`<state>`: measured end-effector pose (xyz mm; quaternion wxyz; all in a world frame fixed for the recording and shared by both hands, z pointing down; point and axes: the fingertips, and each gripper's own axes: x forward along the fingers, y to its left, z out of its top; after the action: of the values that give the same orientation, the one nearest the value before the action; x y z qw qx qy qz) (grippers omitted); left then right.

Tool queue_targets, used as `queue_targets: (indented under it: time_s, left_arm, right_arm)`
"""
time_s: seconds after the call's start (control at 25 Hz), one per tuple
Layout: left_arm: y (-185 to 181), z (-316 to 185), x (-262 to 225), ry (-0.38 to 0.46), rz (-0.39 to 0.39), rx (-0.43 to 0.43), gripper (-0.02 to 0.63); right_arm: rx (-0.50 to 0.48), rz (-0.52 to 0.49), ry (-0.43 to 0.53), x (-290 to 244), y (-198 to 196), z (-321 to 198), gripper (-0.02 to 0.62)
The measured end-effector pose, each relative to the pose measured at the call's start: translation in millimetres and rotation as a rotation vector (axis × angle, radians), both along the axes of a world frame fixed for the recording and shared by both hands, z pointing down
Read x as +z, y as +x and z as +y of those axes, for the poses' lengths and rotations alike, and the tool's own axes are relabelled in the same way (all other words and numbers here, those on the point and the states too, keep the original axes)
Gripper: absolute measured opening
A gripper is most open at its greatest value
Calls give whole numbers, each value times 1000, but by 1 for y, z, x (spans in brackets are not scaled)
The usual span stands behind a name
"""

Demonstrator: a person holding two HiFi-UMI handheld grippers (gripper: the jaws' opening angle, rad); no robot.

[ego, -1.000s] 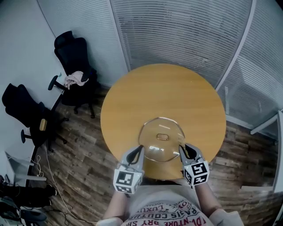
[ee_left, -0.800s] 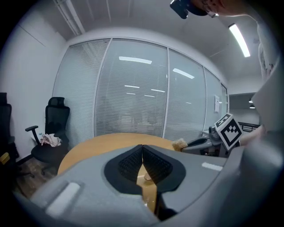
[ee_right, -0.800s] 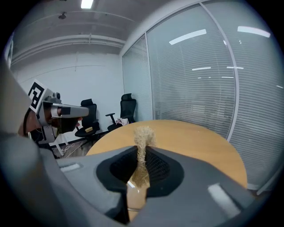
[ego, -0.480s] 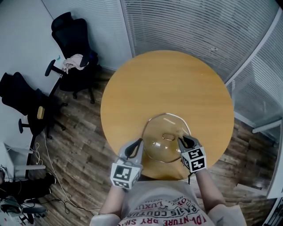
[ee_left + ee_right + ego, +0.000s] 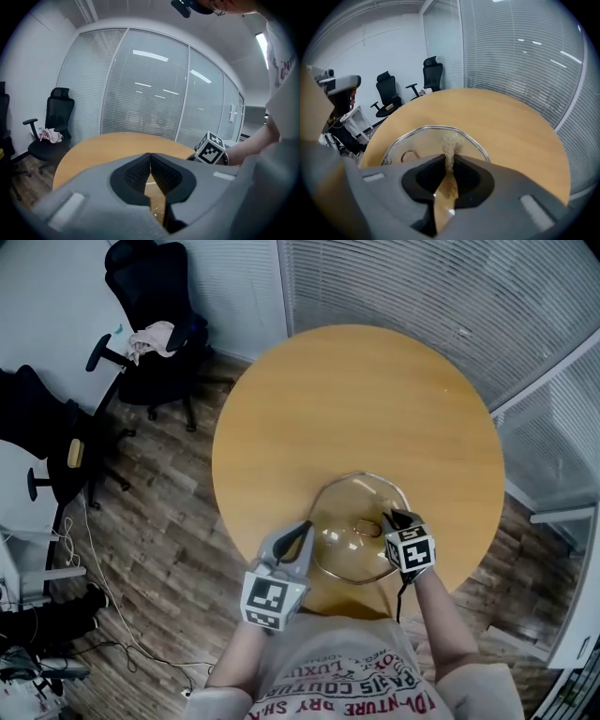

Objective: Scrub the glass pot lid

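Right tool (image 5: 389, 518) with scrub pad (image 5: 450, 143) over glass lid (image 5: 352, 507).

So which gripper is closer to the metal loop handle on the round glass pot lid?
Right. The right gripper is just beside the metal loop handle; the left gripper is out at the left rim of the round glass pot lid.

My right gripper (image 5: 391, 518) has come in off the glass lid's (image 5: 345, 557) 4 o'clock rim and now sits over the glass, just at 3 o'clock of the lid handle (image 5: 367, 529). My left gripper (image 5: 305, 527) has crept along the rim from about 8 to 9 o'clock. The head view has shifted, so the table (image 5: 356, 399) sits higher in it.
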<state>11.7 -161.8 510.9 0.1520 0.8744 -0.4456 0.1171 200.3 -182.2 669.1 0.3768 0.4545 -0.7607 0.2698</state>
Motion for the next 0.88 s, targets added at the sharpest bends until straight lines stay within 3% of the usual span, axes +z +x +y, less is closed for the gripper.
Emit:
queue_targets:
  time_s: [0.2,0.44,0.68,0.88]
  left_arm:
    - [-24,-13,7,-23,0,-38,8]
    - [-39,-22,5,-19,-4,-53,8]
    - [-45,-22,8,-20,-15,-57,8]
    - [-50,-18,9,-22,-16,-67,8]
  right_arm:
    - [9,-40,-116,20,-12,-9,52]
    - [-58,-15,-214,25,-22,-17,52]
    - [-135,21,-250,27,-36,-23,52]
    - [-260,89,-277,28,-61,-26,52]
